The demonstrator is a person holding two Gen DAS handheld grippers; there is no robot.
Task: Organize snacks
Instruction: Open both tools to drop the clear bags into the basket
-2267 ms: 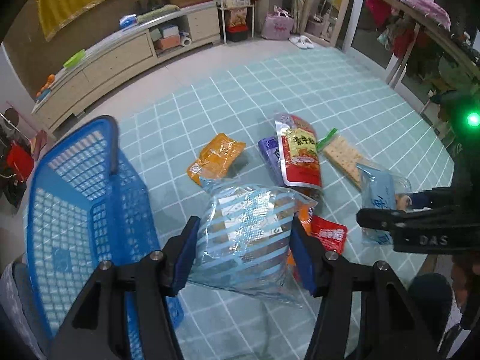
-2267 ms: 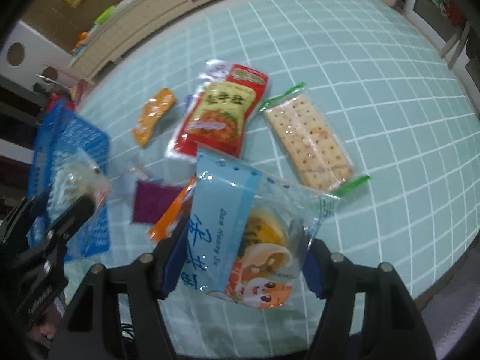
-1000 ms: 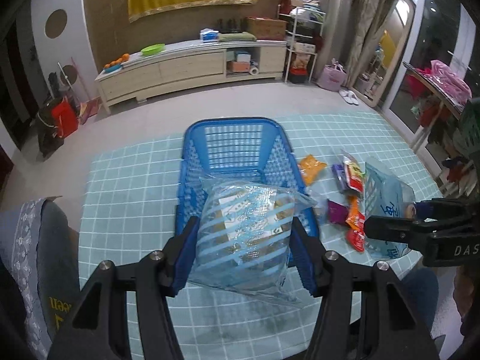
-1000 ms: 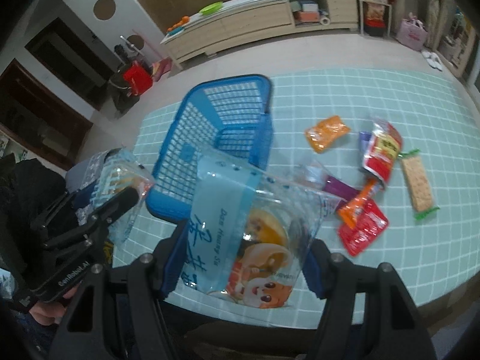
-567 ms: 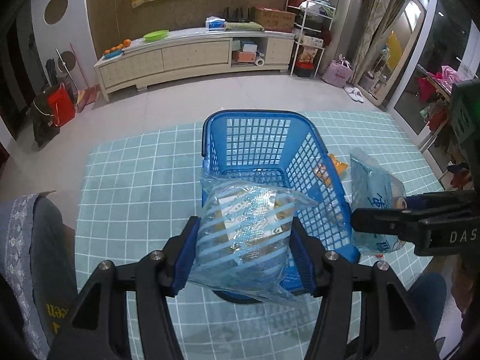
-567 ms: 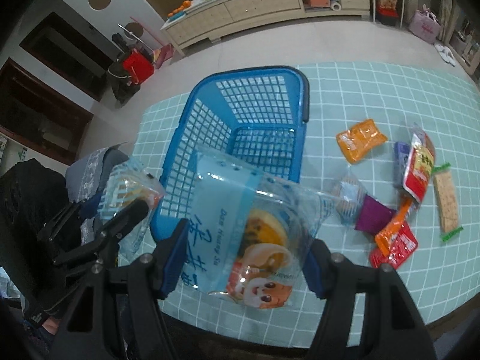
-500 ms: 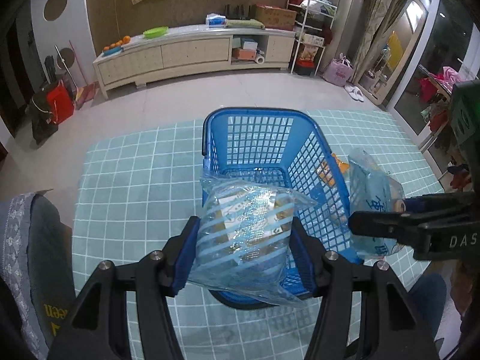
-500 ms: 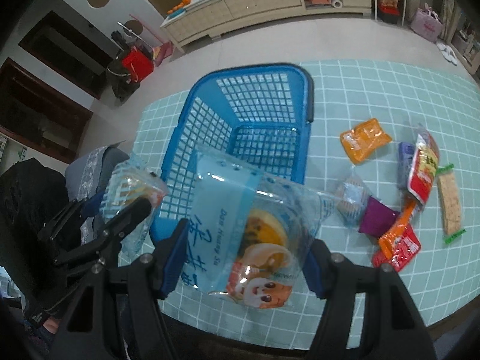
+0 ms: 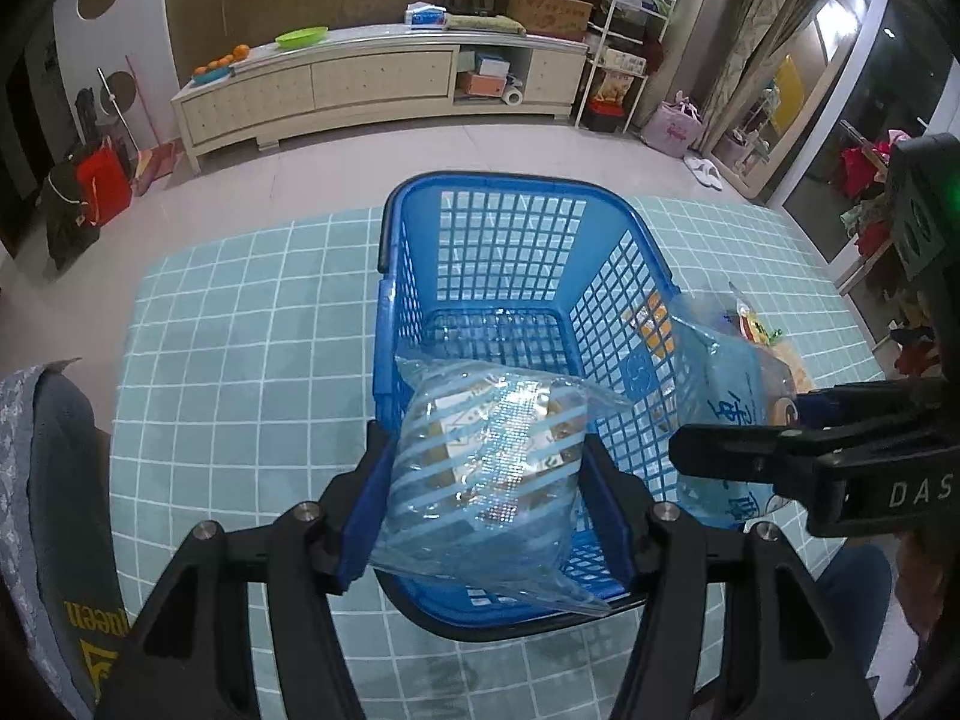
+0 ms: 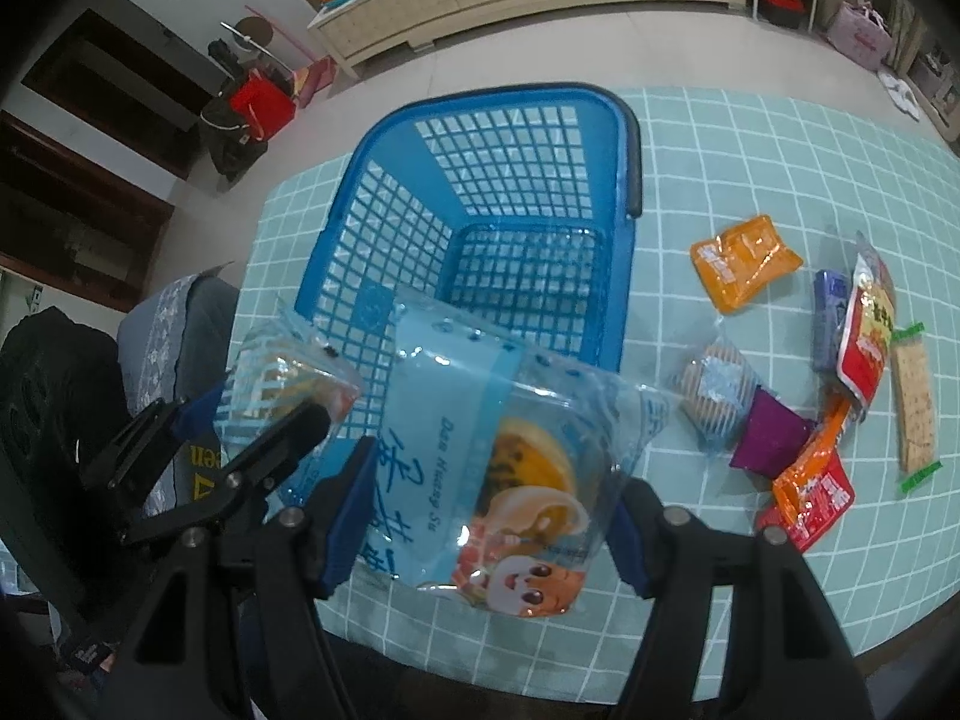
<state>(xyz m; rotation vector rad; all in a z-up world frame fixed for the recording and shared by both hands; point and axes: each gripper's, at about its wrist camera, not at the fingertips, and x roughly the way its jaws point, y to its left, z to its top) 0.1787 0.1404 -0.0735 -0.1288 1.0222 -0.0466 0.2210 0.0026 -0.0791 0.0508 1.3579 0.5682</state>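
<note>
We are holding the left tool (image 9: 486,471), jaws opening around the striped bag (image 9: 489,468), and the right tool (image 10: 486,498), pinching the blue pastry bag (image 10: 498,468), over the blue basket (image 9: 510,192) so both drop inside.

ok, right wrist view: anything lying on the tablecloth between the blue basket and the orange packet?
No. In the right wrist view the stretch between the basket and the orange packet is bare tablecloth.
</note>
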